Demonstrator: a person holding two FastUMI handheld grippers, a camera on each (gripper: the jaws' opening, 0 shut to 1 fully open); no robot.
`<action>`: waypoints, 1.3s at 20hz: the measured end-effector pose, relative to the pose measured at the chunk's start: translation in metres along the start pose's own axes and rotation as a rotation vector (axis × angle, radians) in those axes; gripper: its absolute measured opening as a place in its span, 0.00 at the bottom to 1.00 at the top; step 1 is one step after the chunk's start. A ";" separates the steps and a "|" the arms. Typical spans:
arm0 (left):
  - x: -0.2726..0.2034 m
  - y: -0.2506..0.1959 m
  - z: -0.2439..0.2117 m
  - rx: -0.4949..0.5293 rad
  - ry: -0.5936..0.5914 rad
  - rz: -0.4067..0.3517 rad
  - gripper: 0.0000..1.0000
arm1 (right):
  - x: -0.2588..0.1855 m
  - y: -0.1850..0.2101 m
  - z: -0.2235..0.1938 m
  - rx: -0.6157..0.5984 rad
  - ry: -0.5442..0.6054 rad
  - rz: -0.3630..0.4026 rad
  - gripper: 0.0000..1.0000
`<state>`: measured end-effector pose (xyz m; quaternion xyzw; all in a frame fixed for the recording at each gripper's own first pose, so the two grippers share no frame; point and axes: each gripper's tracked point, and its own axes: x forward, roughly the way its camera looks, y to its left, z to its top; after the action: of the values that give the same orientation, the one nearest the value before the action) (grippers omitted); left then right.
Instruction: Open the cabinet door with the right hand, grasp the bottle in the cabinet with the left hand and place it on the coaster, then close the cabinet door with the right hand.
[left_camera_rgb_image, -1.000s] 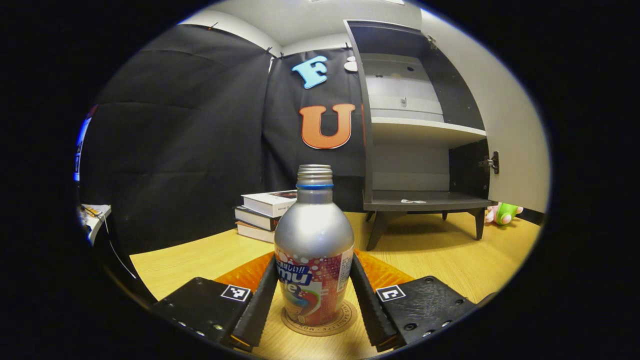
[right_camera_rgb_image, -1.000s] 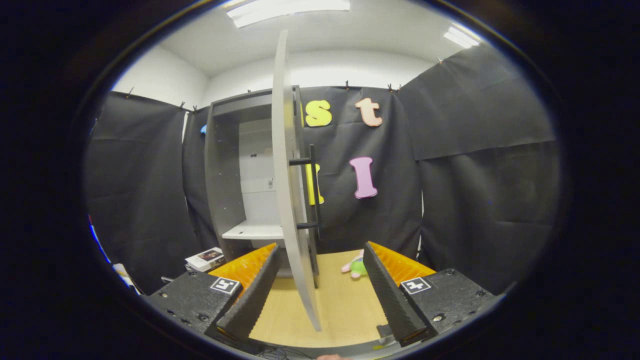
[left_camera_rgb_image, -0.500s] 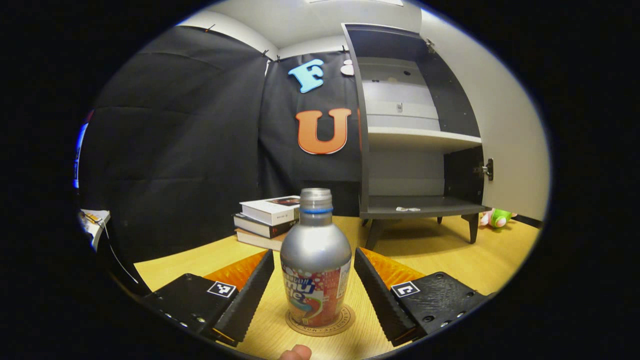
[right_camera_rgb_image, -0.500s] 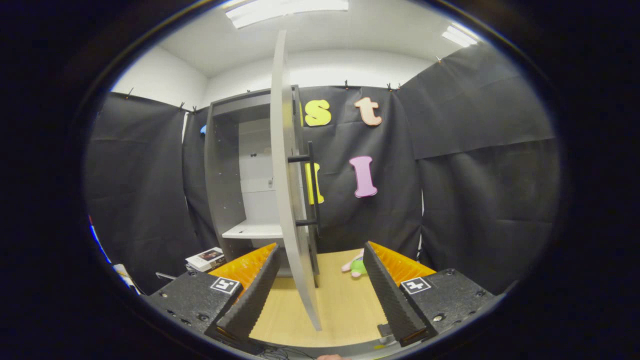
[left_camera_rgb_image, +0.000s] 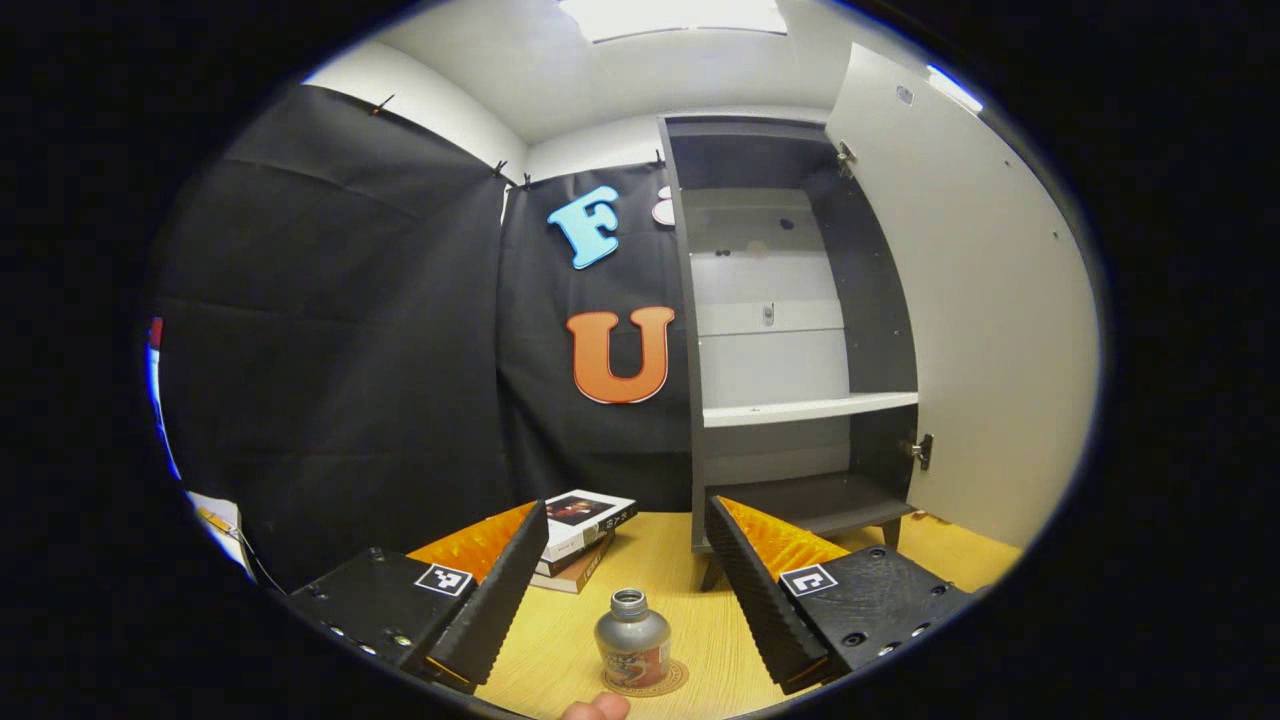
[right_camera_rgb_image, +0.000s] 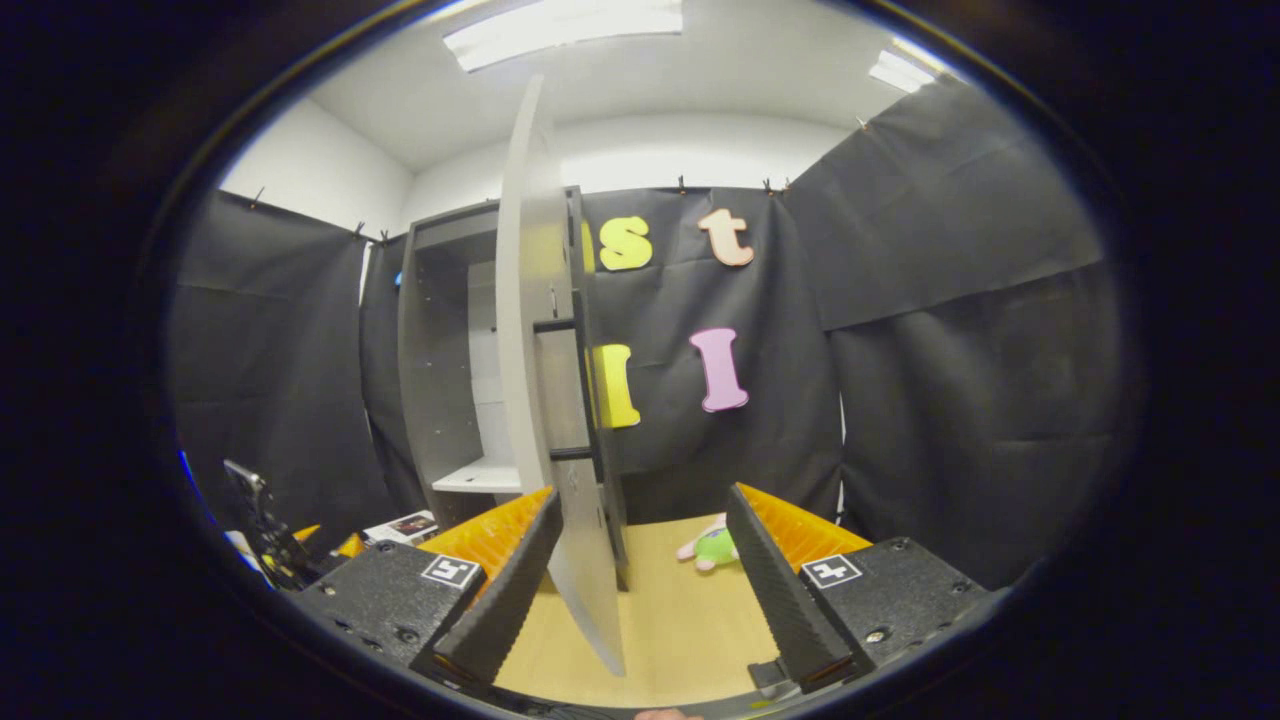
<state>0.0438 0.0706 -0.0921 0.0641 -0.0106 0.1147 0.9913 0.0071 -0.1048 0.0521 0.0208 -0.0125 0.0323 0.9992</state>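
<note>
In the left gripper view the bottle (left_camera_rgb_image: 632, 650) stands upright on the coaster (left_camera_rgb_image: 668, 682), its label too small to read, between but clear of the spread fingers of the left gripper (left_camera_rgb_image: 625, 590). The wooden table (left_camera_rgb_image: 675, 560) carries stacked books (left_camera_rgb_image: 580, 528) left of the open cabinet (left_camera_rgb_image: 790, 400). In the right gripper view the cabinet door (right_camera_rgb_image: 540, 420) stands edge-on, its lower corner between the parted fingers of the right gripper (right_camera_rgb_image: 640, 590), with contact unclear.

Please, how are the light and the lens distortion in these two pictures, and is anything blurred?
Left gripper view: a bright ceiling lamp glares at the top; the cabinet door bows outward; the bottle is sharp. Right gripper view: two ceiling lamps glare; the door's edge curves strongly; nothing looks blurred.
</note>
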 end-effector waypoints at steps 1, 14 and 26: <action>-0.004 -0.004 0.011 -0.002 0.002 -0.011 0.96 | 0.004 -0.002 0.002 -0.001 -0.009 0.005 1.00; -0.046 -0.061 0.112 0.005 -0.026 -0.134 0.96 | 0.074 -0.031 0.034 0.076 -0.059 0.074 0.98; -0.055 -0.059 0.101 0.005 -0.002 -0.130 0.96 | 0.078 0.009 0.032 0.023 -0.027 0.189 0.96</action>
<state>0.0027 -0.0116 -0.0018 0.0675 -0.0074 0.0498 0.9964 0.0832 -0.0922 0.0867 0.0317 -0.0276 0.1264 0.9911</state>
